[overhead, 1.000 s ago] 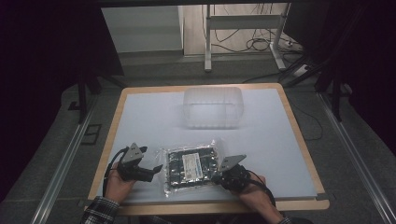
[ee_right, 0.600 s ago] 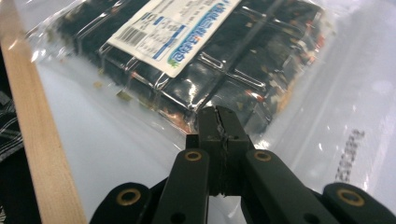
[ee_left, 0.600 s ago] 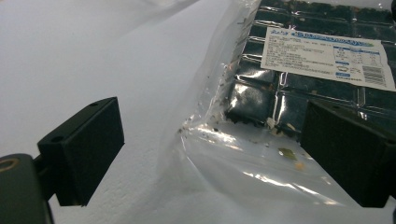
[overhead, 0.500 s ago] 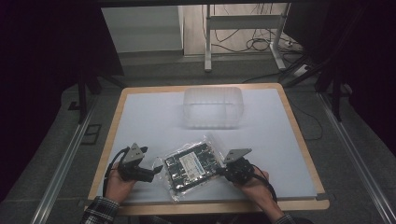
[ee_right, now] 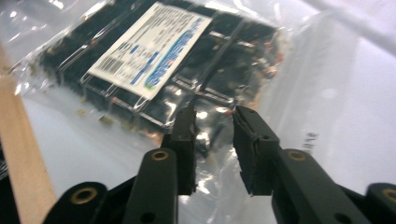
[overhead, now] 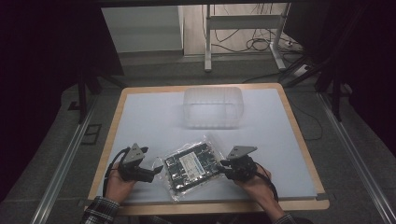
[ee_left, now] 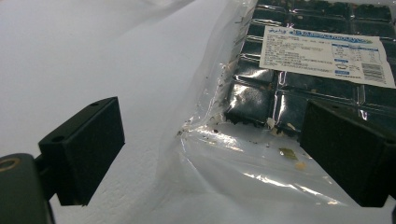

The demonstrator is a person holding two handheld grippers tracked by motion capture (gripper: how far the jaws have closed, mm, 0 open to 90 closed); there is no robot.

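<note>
The clear bag of dark blocks (overhead: 192,164) is lying near the table's (overhead: 289,154) front edge. Left gripper (ee_left: 205,154) is waiting w/ jaws wide apart; right gripper (ee_right: 214,140) is nearly closing on bag's edge. Probably better pinching only film, not contents.

The clear bag (ee_left: 261,154) holds a dark tray (ee_left: 299,88) with a white label (ee_left: 327,56) stuck on top. The label has small printed words, a blue line of writing along one edge and a little barcode near one corner, but all of it is too small and blurry to read. In the right gripper view the same label (ee_right: 149,51) shows again, also too blurry to read. No other words or numbers can be made out.
</note>
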